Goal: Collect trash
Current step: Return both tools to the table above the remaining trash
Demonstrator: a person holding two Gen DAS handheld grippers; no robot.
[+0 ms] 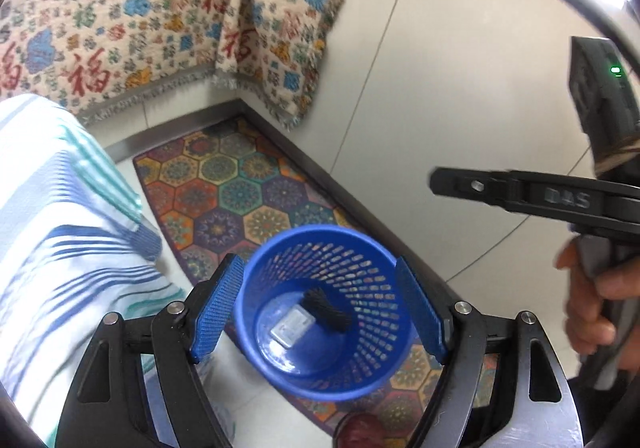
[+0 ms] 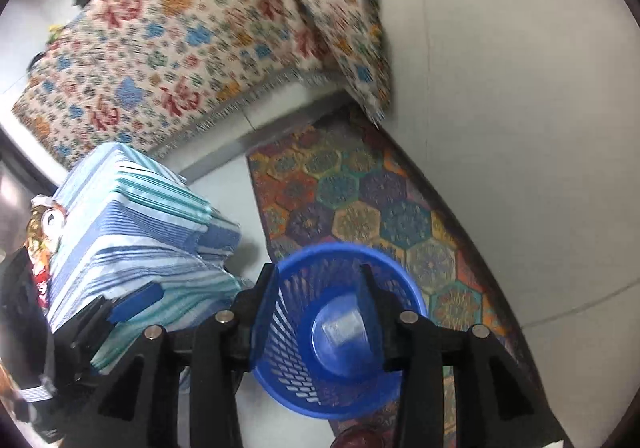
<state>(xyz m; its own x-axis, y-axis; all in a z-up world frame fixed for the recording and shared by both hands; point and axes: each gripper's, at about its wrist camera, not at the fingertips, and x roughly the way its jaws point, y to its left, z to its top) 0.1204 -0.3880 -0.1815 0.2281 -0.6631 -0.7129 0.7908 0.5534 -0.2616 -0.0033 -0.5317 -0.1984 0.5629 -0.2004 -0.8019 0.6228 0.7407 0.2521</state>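
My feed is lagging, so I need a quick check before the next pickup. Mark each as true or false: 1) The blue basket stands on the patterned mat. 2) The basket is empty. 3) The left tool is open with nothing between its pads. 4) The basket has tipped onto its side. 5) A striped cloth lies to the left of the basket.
1) True: the blue basket stands on the patterned mat.
2) False: a pale flat packet and a black item lie in its bottom.
3) True: the left tool is open and holds nothing.
4) False: it stands upright, mouth up.
5) True: the striped cloth is left of it.
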